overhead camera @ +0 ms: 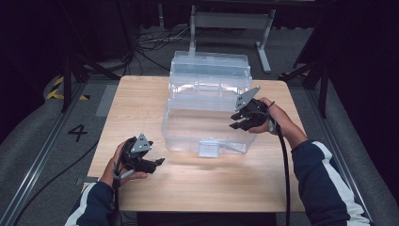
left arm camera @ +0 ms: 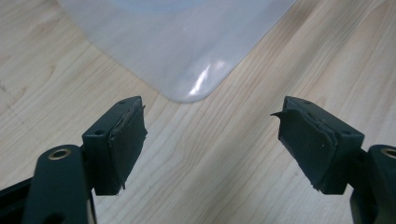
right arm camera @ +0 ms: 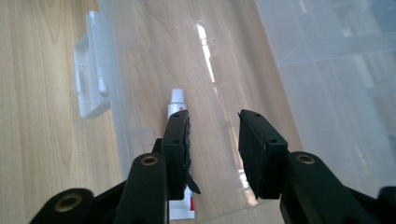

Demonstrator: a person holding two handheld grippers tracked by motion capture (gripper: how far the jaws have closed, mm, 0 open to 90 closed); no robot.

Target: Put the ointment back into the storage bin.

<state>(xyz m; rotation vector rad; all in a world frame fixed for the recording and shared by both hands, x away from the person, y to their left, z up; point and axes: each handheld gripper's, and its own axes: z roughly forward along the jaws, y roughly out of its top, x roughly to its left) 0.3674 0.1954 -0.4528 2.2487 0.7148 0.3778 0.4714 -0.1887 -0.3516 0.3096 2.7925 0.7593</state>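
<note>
both hands raised, left gripper (overhead camera: 157, 162) and right gripper (overhead camera: 235, 123) with jaws apart.

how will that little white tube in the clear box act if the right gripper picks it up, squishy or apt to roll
The white tube lies flat on the clear plastic box floor, so it probably won't roll far. It looks like a soft squeeze tube, likely to dent under the pads. Small, so probably light; the glossy floor may let it slide when nudged.

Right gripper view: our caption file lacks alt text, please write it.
A white tube lies inside a clear plastic box on a wooden table, partly behind one jaw of the open right gripper above it.
</note>
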